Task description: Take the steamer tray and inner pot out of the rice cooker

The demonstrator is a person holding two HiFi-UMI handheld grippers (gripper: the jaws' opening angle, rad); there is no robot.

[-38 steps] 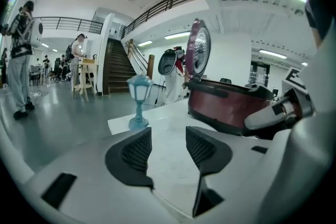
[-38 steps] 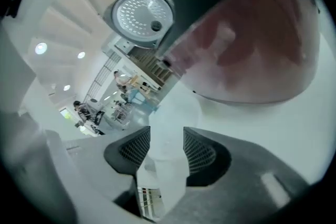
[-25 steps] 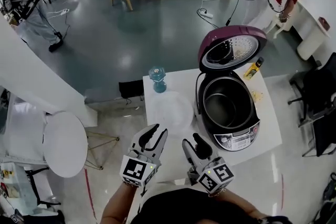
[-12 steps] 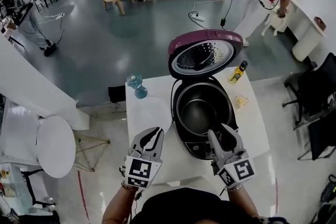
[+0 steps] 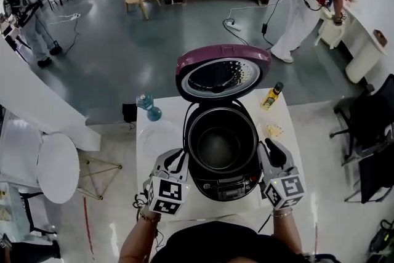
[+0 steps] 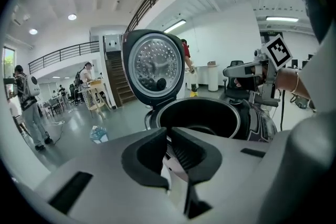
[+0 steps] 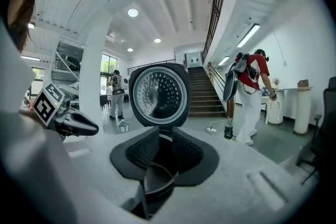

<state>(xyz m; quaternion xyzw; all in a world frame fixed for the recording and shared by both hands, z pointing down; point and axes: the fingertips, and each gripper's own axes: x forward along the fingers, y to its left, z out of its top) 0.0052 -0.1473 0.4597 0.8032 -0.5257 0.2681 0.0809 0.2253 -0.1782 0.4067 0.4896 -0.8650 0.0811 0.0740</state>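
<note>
Inner pot (image 5: 220, 143) sits in the rice cooker (image 5: 226, 185), between the claws. Left claw (image 5: 175, 158) is clenched on nothing. Right claw (image 5: 271, 149) has just been closing, a sliver apart, empty. I'd reopen both, pinch opposite rims, lift straight.

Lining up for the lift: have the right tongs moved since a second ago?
Yes: the right tongs went from front-left of the cooker to its right side; jaws just closing, nothing between them.
</note>
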